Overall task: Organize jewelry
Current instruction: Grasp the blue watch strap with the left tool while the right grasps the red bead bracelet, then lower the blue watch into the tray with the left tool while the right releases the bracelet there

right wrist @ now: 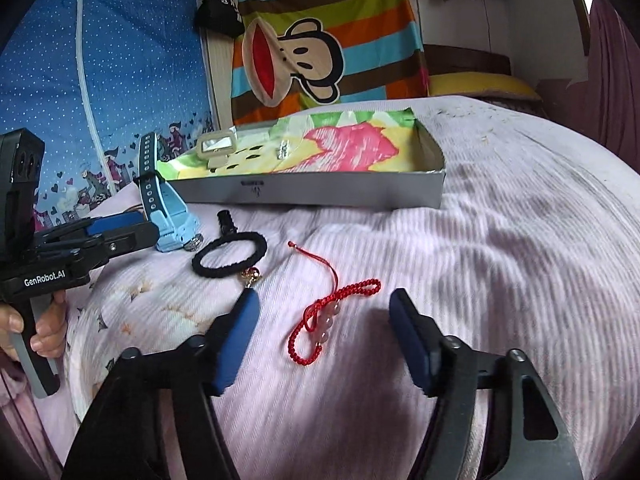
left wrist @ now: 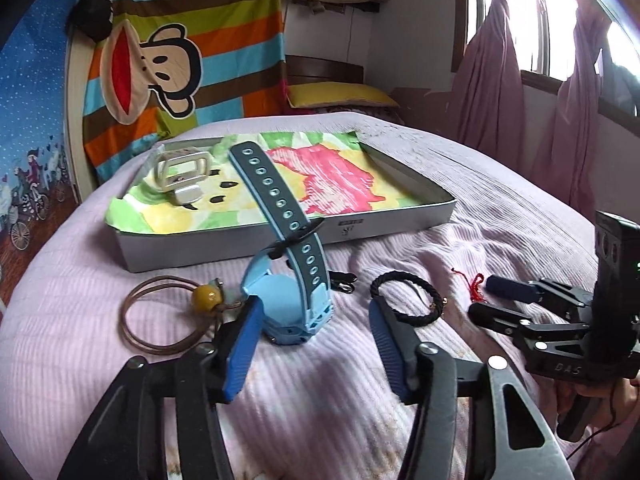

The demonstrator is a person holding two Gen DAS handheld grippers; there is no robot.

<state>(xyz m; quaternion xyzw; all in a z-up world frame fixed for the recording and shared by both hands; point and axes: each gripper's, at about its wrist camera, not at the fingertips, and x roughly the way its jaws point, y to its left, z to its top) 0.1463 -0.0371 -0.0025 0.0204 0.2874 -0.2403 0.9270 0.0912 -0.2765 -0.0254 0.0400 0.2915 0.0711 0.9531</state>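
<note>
A light blue watch (left wrist: 296, 304) with a dark teal strap stands on the lilac bedspread, between the open fingers of my left gripper (left wrist: 316, 320); it also shows in the right wrist view (right wrist: 168, 216). A black braided bracelet (left wrist: 404, 298) lies by the left gripper's right finger; it shows too in the right wrist view (right wrist: 230, 254). A red cord bracelet (right wrist: 328, 316) with pale beads lies between the open fingers of my right gripper (right wrist: 324, 320). A brown cord necklace (left wrist: 168, 312) with a yellow bead lies at left. A white watch (left wrist: 184, 172) lies in the grey tray (left wrist: 280, 240).
The tray is lined with a colourful cloth (left wrist: 320, 176) and stands mid-bed. A small black clasp (left wrist: 344, 282) lies in front of it. A striped monkey blanket (left wrist: 180, 52) hangs behind. Pink curtains (left wrist: 500, 80) and a window are at right.
</note>
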